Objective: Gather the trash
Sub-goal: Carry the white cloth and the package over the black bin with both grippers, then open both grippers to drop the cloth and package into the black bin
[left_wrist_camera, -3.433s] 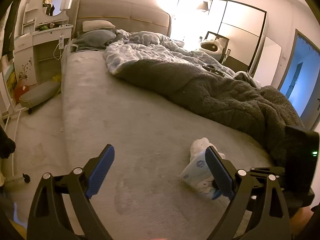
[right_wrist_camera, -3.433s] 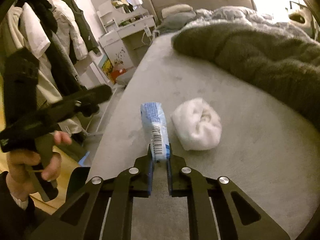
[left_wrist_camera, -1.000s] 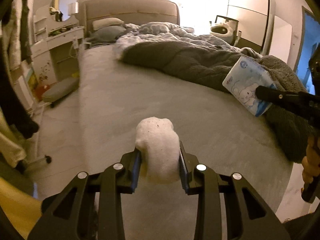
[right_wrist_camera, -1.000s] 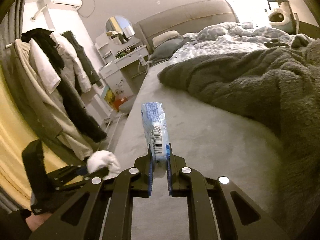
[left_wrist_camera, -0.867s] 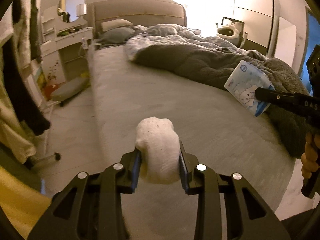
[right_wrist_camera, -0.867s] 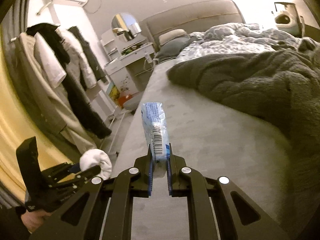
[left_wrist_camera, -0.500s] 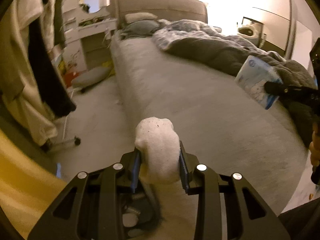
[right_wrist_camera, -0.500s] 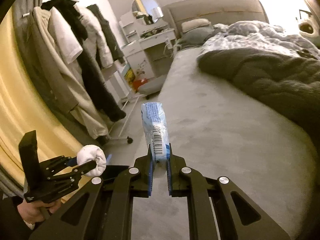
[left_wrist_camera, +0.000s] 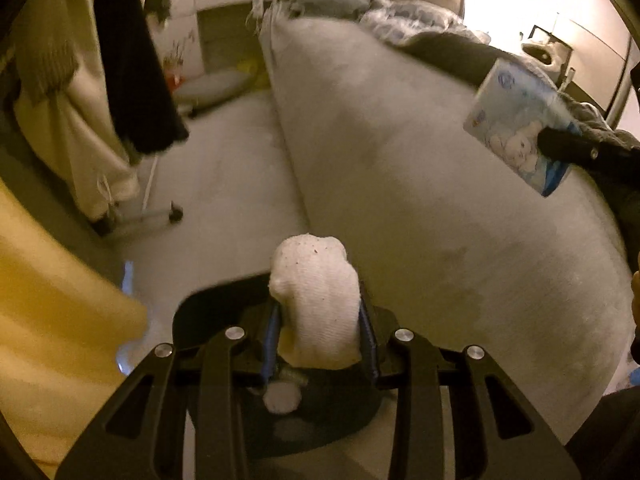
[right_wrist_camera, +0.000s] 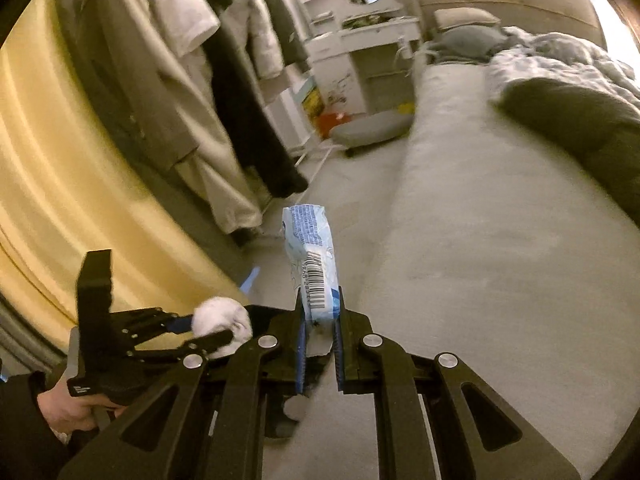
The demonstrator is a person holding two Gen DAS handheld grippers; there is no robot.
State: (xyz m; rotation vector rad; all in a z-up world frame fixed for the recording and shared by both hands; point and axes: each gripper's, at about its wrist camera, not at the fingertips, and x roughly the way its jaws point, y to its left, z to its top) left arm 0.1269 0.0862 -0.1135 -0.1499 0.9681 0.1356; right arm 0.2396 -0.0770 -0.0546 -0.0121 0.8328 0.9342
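Left wrist view, lower centre: a crumpled white wad of tissue point(left_wrist_camera: 316, 300), soft and lumpy with a few dark specks, sits clamped between the blue pads of the left hand-held gripper point(left_wrist_camera: 318, 332). Directly beneath it, at the bottom of the frame, is a dark round trash bin point(left_wrist_camera: 224, 312) on the floor, with pale scraps lying inside. At the right edge, the right hand-held gripper point(left_wrist_camera: 560, 146) is closed on a flat blue-and-white tissue packet point(left_wrist_camera: 516, 128) printed with a cartoon bear, held above the grey bed point(left_wrist_camera: 420, 152).

In the right wrist view the packet point(right_wrist_camera: 314, 268) stands upright in the middle of the frame, edge-on, barcode facing the camera, pinched at its bottom end by the right hand-held gripper point(right_wrist_camera: 320, 320). The left hand-held gripper point(right_wrist_camera: 208, 326) is at lower left with the white wad point(right_wrist_camera: 224, 322), gripped by a hand point(right_wrist_camera: 68, 412). Hanging clothes point(right_wrist_camera: 192, 80) and a yellow curtain point(right_wrist_camera: 60, 160) fill the left side.

Compared with a second ago, both views have swung from the bed to the floor beside it, and the bin has come into sight under the wad. Both grips are unchanged.
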